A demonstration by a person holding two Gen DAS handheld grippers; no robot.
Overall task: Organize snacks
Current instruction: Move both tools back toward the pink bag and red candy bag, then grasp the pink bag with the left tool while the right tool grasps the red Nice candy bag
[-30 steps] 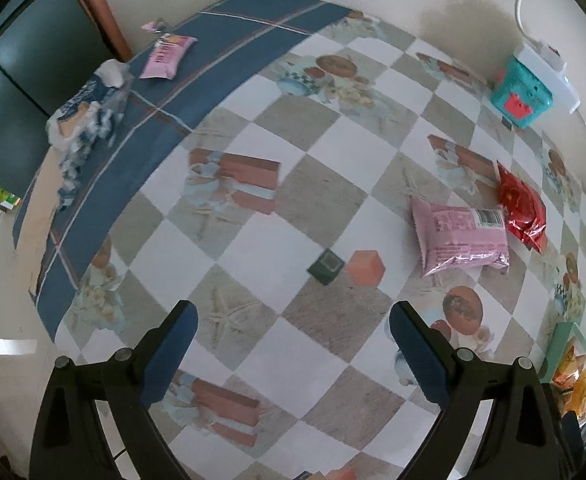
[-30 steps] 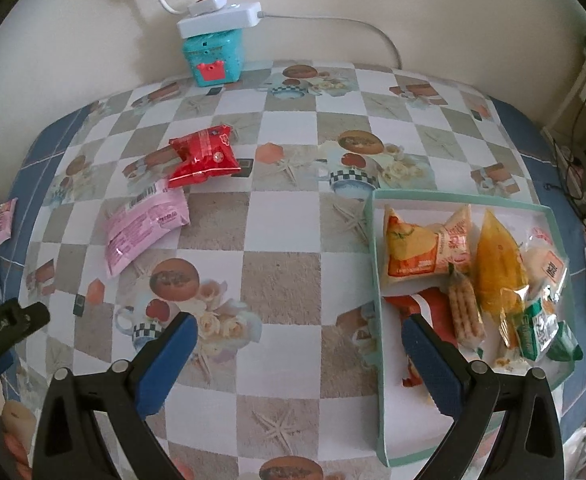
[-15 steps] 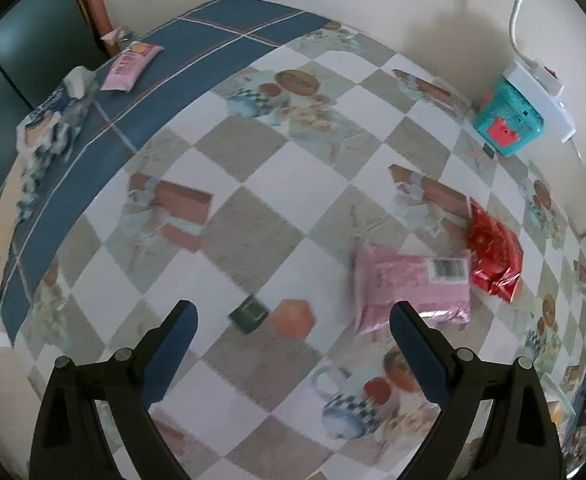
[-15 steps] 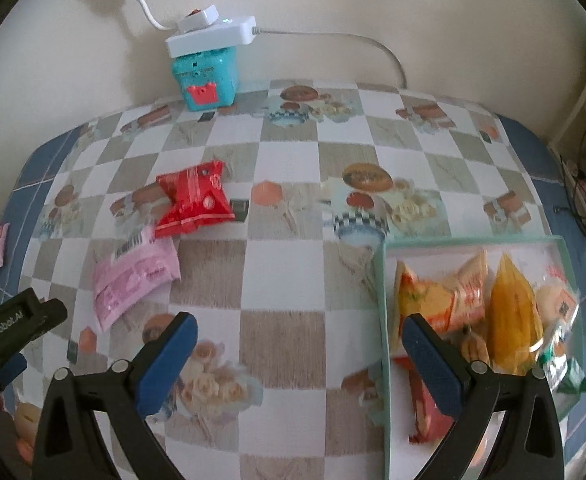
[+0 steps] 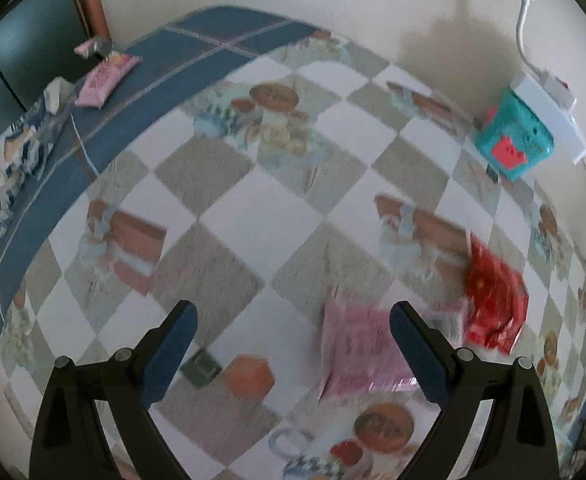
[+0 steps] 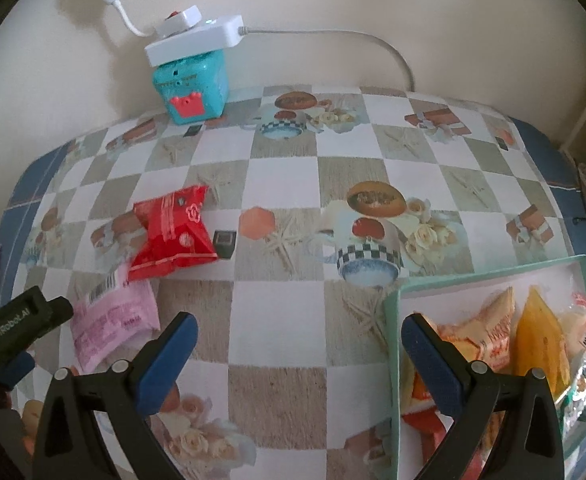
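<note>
One pink packet (image 5: 363,350) beside left claw (image 5: 291,344).

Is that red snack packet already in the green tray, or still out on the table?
Out. The red packet lies flat on the tablecloth, well apart from the green tray.

I saw a table (image 6: 293,320) under a checked, picture-printed cloth with blue borders. On it lay a red packet (image 6: 173,234) touching a pink packet (image 6: 113,324), a green-rimmed tray (image 6: 393,344) of snacks, a teal box (image 6: 191,88) by the wall, and another small pink packet (image 5: 105,78) on the blue border.
</note>
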